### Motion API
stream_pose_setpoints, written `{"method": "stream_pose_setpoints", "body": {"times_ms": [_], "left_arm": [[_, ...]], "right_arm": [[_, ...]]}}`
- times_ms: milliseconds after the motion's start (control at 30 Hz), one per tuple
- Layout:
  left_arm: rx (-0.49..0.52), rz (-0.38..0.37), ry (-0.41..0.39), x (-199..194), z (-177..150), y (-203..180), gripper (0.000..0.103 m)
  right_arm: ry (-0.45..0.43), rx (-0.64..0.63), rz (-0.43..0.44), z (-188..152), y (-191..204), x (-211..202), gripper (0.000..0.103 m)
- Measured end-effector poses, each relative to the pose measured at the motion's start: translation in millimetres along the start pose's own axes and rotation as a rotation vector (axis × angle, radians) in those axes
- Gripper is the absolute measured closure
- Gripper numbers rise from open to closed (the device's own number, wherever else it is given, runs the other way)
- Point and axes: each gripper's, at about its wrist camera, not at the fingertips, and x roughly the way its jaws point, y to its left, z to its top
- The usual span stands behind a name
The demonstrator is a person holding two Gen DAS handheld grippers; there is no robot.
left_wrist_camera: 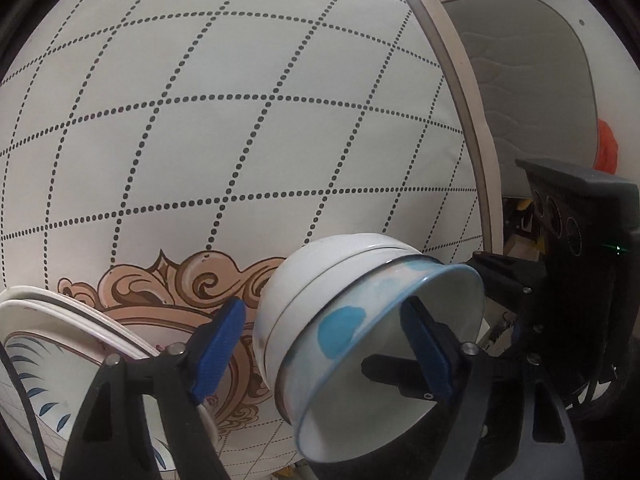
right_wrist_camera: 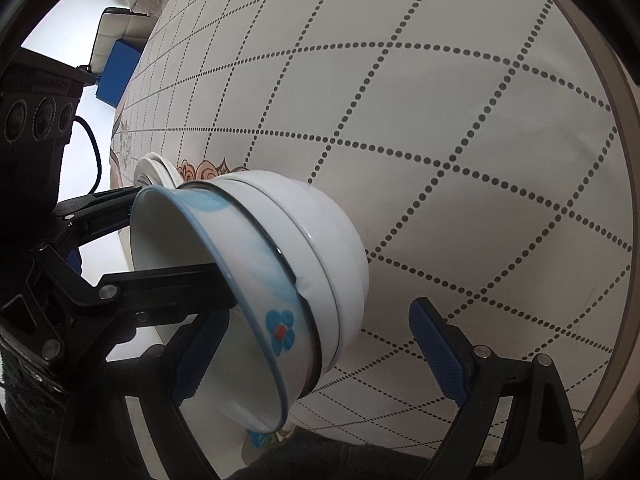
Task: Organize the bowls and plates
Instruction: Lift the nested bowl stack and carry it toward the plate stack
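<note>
A stack of nested white bowls (left_wrist_camera: pixel 304 292) (right_wrist_camera: pixel 336 232) stands on the dotted tablecloth; the top bowl (left_wrist_camera: pixel 384 344) (right_wrist_camera: pixel 256 280) has a blue rim and blue flower marks. My left gripper (left_wrist_camera: pixel 324 302) straddles the stack's wall. One blue pad is inside the top bowl and the other just outside the stack, with a thin gap showing, so it is open. My right gripper (right_wrist_camera: pixel 316 312) also straddles the bowls, open: one pad is inside the top bowl and the other stands well clear of the stack. A stack of plates (left_wrist_camera: pixel 60 340) (right_wrist_camera: pixel 158 168) lies beside the bowls.
The round table (left_wrist_camera: pixel 240 120) carries a white cloth with a dotted grid and a brown scroll ornament (left_wrist_camera: pixel 168 284). Past its edge stand a grey-seated chair (left_wrist_camera: pixel 520 80) and something orange (left_wrist_camera: pixel 608 148). A blue box (right_wrist_camera: pixel 120 72) and a white seat (right_wrist_camera: pixel 120 24) lie beyond the far side.
</note>
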Motion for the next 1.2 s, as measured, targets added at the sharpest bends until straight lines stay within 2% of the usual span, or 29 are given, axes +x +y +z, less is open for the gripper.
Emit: {"method": "stream_pose_setpoints", "body": {"times_ms": [67,133,233,333,500,867,1200], "left_arm": [[-0.005,0.015,-0.001,3.7,1.5,-0.1,0.038],[-0.009,0.01,-0.009,5.1,1.5,2.0,0.038],[-0.028,-0.01,-0.006,8.4,1.6,8.3,0.038],[-0.046,-0.026,0.004,11.9,-0.1,14.6,0.036],[-0.096,-0.067,-0.042,9.7,-0.8,21.5,0.036],[-0.116,-0.027,-0.112,8.6,-13.2,14.8,0.036],[-0.117,-0.011,-0.137,-2.9,-21.2,9.6,0.036]], "right_arm": [[0.005,0.012,0.017,-0.9,-5.5,3.2,0.014],[0.007,0.021,0.03,-1.9,-7.2,7.5,0.026],[0.012,0.039,0.054,-1.2,-9.1,15.2,0.032],[0.011,0.068,0.092,-0.5,-11.6,21.8,0.033],[-0.007,0.1,0.113,0.1,-14.8,23.9,0.035],[-0.041,0.078,0.065,1.5,-7.6,21.5,0.037],[-0.037,0.04,0.04,10.0,11.4,19.2,0.037]]}}
